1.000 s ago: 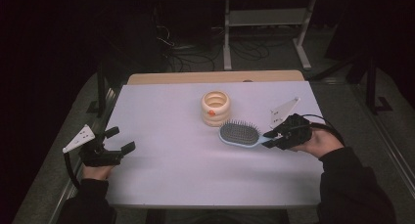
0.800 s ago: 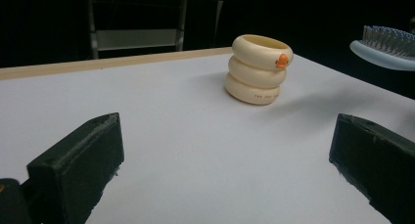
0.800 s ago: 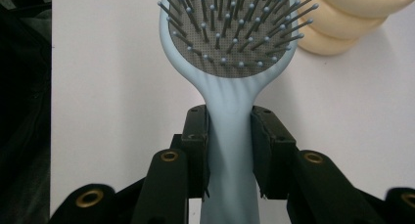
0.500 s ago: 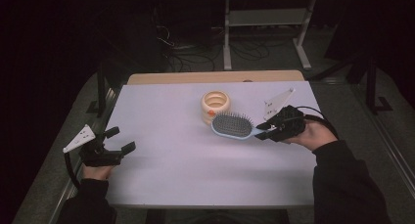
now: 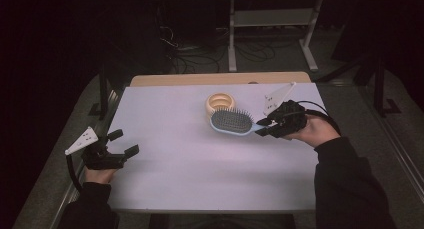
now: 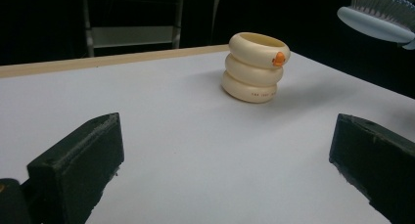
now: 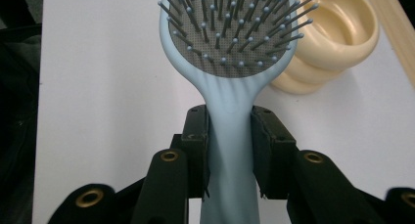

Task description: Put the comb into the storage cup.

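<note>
High view, entries left to right — what has changed since a second ago comes first.

1. Left tongs (image 5: pixel 120 143): at the near left edge of the worktop (image 5: pixel 175 169), same place as in both earlier frames. Jaws stand wide apart with nothing between them; the left gripper view looks out through the gap across bare surface.

2. Ringed holder (image 5: pixel 220 103): cream, 3 stacked rings, open top, an orange mark near the rim, upright toward the far middle of the worktop. Unmoved.

3. Hairbrush (image 5: pixel 231 122): pale blue, grey pad, bristles up. A second ago it lay just right of and nearer than the holder; now it is raised and carried left and toward the holder, so its head overlaps the holder's near side from above. In the left gripper view it hangs clear of the surface.

4. Right tongs (image 5: pixel 264 127): closed tight on the hairbrush handle, 1 pad on each side, as the right gripper view shows.

Reading: the lift is done — the carry toward the holder looks underway, and standing the brush in it would need the handle swung downward.

Surface: plain pale lilac sheet, wooden strip along the far edge.

Room: dark, with a metal shelf frame and loose cables on the floor beyond.
</note>
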Demonstrator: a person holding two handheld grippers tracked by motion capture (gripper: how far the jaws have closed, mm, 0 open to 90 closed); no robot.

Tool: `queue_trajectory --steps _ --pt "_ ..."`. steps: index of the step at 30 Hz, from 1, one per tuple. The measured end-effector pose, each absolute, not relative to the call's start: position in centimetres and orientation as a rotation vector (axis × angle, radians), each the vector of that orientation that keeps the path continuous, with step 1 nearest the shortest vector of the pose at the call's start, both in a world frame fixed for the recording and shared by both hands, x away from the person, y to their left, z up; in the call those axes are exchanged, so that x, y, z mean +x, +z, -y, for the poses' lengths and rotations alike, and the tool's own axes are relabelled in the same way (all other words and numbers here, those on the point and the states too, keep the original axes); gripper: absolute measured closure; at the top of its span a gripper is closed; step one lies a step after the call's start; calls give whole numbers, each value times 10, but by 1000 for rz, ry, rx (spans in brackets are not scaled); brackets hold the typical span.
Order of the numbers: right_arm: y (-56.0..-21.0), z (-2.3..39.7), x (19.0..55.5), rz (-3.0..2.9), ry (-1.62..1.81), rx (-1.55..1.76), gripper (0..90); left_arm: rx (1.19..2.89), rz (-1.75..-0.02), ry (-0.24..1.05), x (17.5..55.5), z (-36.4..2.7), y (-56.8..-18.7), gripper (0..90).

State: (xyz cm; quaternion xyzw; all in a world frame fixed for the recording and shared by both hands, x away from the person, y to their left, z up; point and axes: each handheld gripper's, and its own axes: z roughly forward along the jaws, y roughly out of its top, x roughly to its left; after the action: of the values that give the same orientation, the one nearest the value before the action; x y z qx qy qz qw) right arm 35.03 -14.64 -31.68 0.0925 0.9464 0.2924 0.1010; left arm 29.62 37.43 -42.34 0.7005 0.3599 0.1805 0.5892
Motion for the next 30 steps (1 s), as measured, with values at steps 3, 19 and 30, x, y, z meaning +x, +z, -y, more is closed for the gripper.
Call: queue_trajectory --steps 3,19,30 --pt "-314 144 353 -2784 864 278 685 1632 -832 425 297 -373 -420 0" --pt "-294 129 362 -2765 892 264 685 1673 -782 417 307 -361 -394 0" --pt "-285 120 366 -2754 886 254 685 1689 -726 402 318 -345 -372 0"
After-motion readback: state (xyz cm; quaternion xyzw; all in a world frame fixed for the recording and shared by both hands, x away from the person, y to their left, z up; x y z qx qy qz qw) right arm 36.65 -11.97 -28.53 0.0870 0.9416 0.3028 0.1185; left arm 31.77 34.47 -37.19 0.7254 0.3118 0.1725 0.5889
